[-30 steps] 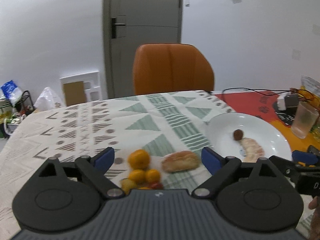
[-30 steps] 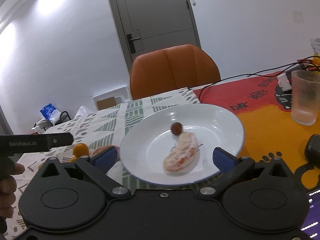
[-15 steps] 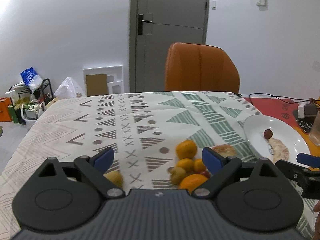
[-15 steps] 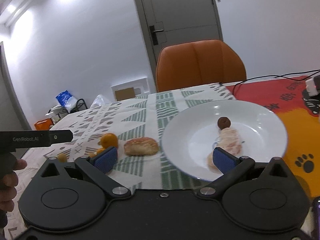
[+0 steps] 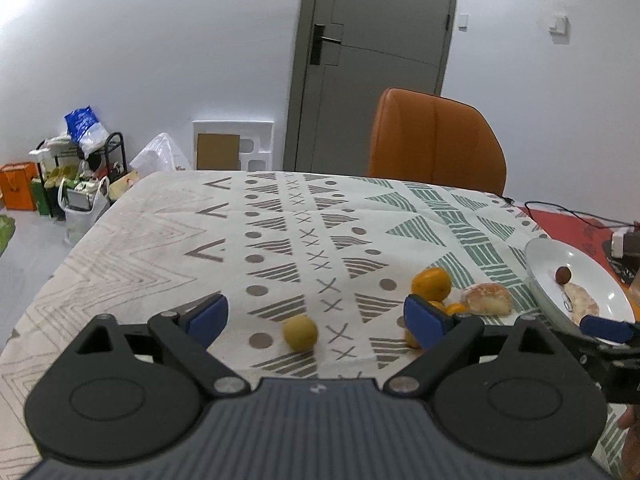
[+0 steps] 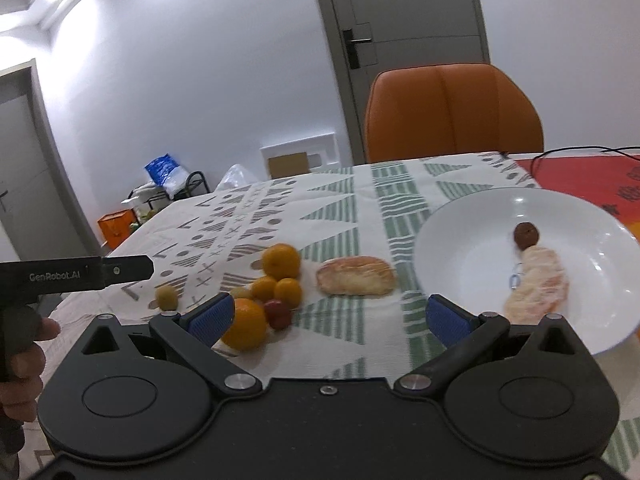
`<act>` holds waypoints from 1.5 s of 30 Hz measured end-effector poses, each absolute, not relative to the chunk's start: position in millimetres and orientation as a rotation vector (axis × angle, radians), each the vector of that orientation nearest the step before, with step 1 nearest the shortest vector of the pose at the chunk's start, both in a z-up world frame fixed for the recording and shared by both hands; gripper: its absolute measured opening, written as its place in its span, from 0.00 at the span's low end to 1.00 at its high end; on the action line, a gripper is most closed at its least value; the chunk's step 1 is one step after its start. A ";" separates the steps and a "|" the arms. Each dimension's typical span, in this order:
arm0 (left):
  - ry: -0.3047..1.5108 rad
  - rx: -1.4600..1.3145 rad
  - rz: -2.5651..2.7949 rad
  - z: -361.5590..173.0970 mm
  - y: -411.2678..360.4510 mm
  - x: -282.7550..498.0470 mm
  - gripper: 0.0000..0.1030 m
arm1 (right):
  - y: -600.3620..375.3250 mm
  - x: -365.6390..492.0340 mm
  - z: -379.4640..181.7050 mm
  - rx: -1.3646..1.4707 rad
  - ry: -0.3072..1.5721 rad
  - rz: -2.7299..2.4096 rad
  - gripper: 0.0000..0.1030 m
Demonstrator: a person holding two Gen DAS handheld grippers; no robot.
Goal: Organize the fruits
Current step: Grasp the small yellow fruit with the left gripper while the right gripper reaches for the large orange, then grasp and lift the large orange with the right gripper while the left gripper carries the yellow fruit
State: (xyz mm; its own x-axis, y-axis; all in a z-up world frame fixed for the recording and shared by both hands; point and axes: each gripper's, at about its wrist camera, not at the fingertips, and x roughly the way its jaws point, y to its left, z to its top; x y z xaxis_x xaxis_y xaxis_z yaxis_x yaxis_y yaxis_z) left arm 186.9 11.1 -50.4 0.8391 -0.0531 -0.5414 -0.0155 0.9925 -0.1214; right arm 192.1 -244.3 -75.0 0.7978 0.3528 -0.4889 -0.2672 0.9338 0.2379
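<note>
White walls, a grey door and an orange leather chair (image 5: 436,142) stand behind a table covered by a cream tablecloth with grey and green geometric print (image 5: 280,240).

Over this cloth the left gripper (image 5: 316,316) has its blue-padded fingers spread wide, nothing between them but a small round yellow-green fruit (image 5: 300,333) lying on the cloth, touching neither pad. The right gripper (image 6: 328,314) is also spread wide and holds nothing; its left pad (image 6: 210,317) sits in front of a large orange tangerine (image 6: 245,325).

That tangerine is the near end of a cluster of fruit: touching it is a small red cherry tomato (image 6: 277,313), with two small orange kumquats (image 6: 276,289) just behind and a medium orange tangerine (image 6: 281,260) at the far end. The yellow-green fruit lies apart, to the left of the cluster. Just right of the cluster lies a peeled pale citrus half (image 6: 356,276) on the cloth.

Right of that piece, near it, is a round white ceramic plate (image 6: 460,248). On the plate a small dark brown round fruit (image 6: 526,234) touches a peeled pale orange citrus piece (image 6: 538,280). Beyond the plate runs a red-orange printed mat (image 6: 580,178) with a black cable across it.
</note>
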 end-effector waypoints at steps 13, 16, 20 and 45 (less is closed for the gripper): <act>0.597 -0.181 -0.026 -68.1 22.7 194.4 0.68 | -216.2 198.8 -77.5 0.117 0.590 0.400 0.81; 0.611 -0.191 -0.029 -73.5 22.1 200.0 0.63 | -211.8 200.3 -78.3 0.114 0.596 0.412 0.77; 0.625 -0.208 -0.031 -81.5 21.8 208.2 0.57 | -204.5 205.2 -82.1 0.101 0.622 0.418 0.70; 0.622 -0.238 -0.054 -83.2 29.8 201.0 0.23 | -173.2 210.4 -89.0 0.017 0.635 0.439 0.38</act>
